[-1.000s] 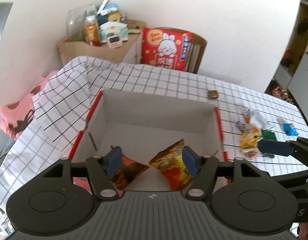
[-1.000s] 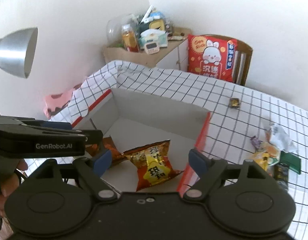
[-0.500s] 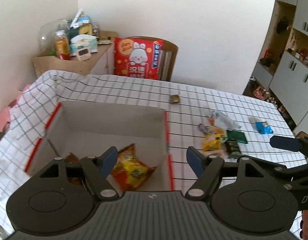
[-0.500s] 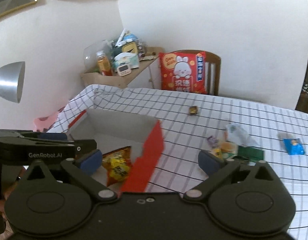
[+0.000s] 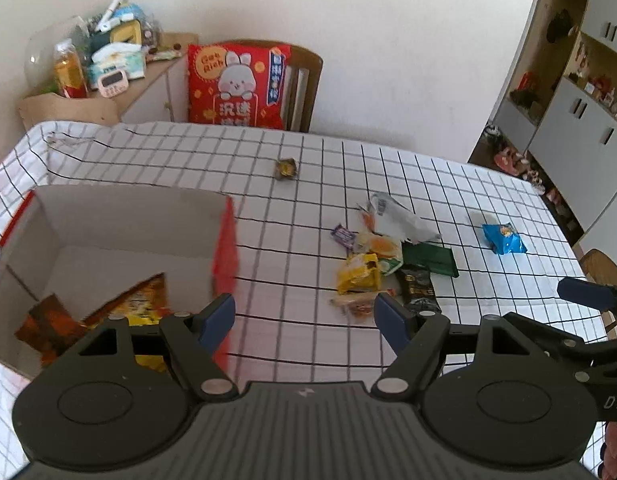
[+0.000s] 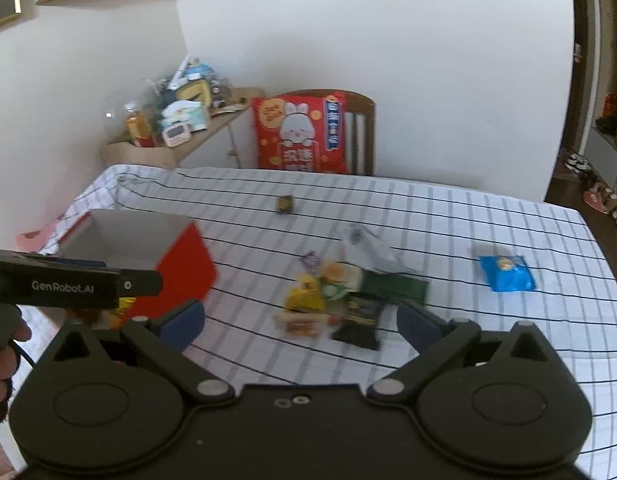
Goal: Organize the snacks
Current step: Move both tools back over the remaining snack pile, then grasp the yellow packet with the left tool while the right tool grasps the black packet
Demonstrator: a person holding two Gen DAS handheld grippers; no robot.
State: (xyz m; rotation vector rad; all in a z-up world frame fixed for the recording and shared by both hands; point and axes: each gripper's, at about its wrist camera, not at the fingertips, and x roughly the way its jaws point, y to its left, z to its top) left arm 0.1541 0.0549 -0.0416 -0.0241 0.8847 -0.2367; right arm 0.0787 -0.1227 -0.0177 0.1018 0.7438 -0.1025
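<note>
Both grippers have swung away from the red box [image 5: 224, 240], where they hovered a second ago, and now face the snack pile [image 5: 384, 268] on the checked table [image 5: 468, 192]. The left gripper [image 5: 304, 316] has just spread its jaws with nothing between them; the right gripper [image 6: 300, 320] has opened wide too, empty, the pile just ahead of its tips. Two packets [image 5: 136, 304] already lie in the box, so I'd say the next pick is coming. Only the left view looks down onto those packets; the right view mostly shows the box's red outer wall and the left gripper's arm. The blue packet [image 6: 506, 273] lies off to the right, a small wrapped piece [image 6: 285, 203] beyond the pile.
</note>
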